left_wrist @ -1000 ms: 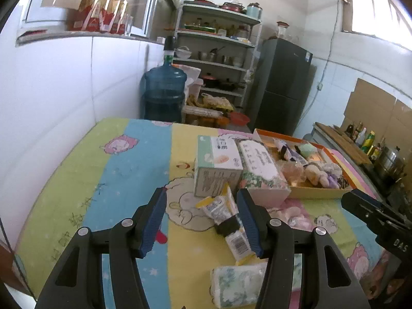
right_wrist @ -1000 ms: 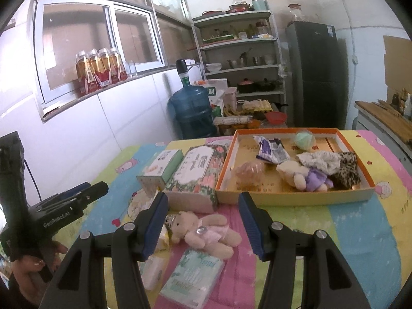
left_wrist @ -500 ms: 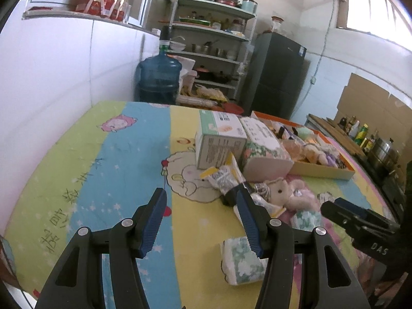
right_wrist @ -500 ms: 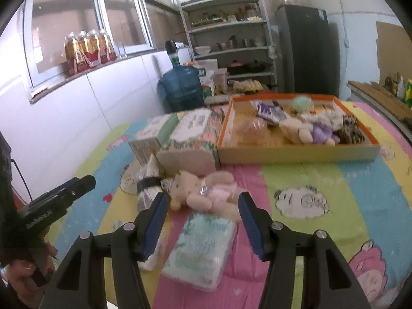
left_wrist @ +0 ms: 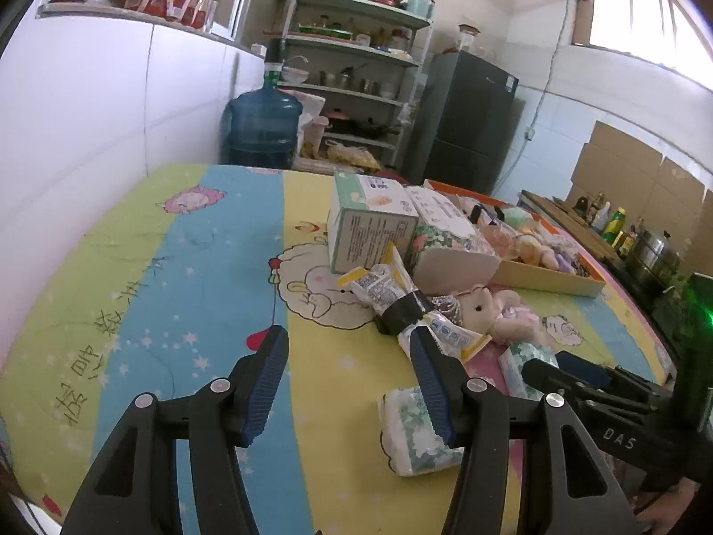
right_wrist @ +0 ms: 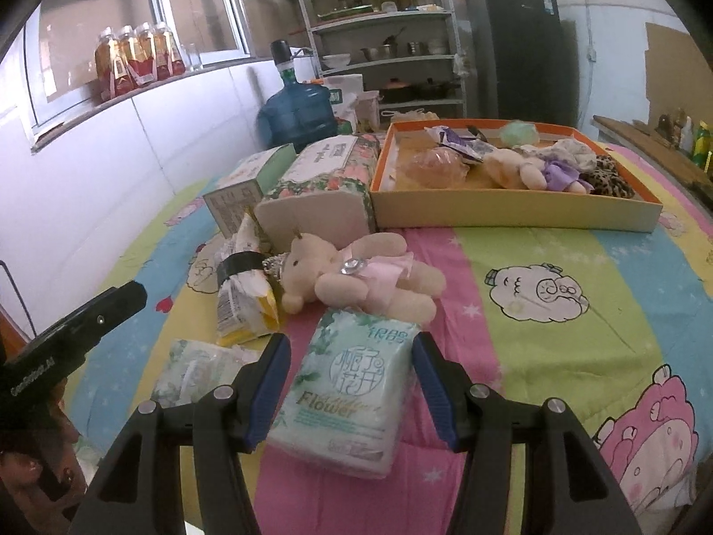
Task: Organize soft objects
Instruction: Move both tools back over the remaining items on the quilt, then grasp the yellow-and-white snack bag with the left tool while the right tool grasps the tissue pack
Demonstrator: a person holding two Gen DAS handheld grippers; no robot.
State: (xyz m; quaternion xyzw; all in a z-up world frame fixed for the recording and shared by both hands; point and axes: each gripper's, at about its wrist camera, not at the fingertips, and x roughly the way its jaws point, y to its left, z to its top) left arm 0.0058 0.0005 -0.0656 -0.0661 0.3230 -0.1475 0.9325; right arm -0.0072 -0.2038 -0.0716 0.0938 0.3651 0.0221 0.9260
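The left gripper [left_wrist: 347, 379] hangs low with its jaws spread wide, pointing toward twelve o'clock. The right gripper [right_wrist: 350, 385] at its three o'clock is equally agape, gripping nothing.

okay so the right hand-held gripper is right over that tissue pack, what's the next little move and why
Probably lower the right hand-held gripper a little and close on the tissue pack. Its fingers are open and straddle the pack's far end, with the pack lying flat on the bedsheet, still outside the orange tray where other soft items already sit.
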